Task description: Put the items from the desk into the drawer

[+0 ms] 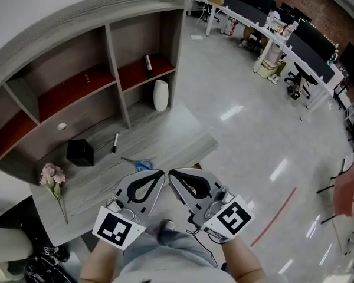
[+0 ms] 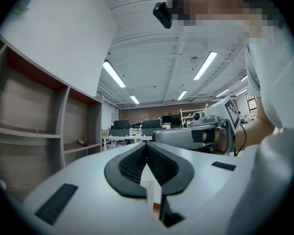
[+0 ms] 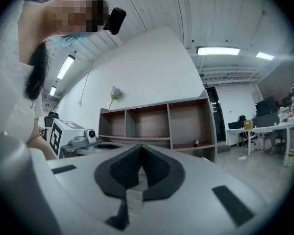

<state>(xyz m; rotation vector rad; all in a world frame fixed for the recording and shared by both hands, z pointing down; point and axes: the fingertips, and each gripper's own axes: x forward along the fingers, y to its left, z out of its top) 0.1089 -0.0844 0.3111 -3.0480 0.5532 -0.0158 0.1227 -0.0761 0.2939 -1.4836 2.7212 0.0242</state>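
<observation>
Desk cubbies hold a dark tube and white vase.

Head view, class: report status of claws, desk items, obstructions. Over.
Left claw shut, empty; right claw shut, empty. Black box, pen, flower untouched on desk. No drawer in view.

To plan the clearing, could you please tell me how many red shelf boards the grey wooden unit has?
3 red shelf boards: left, middle, and right, which carries a dark cylindrical object. None appears hidden.
</observation>
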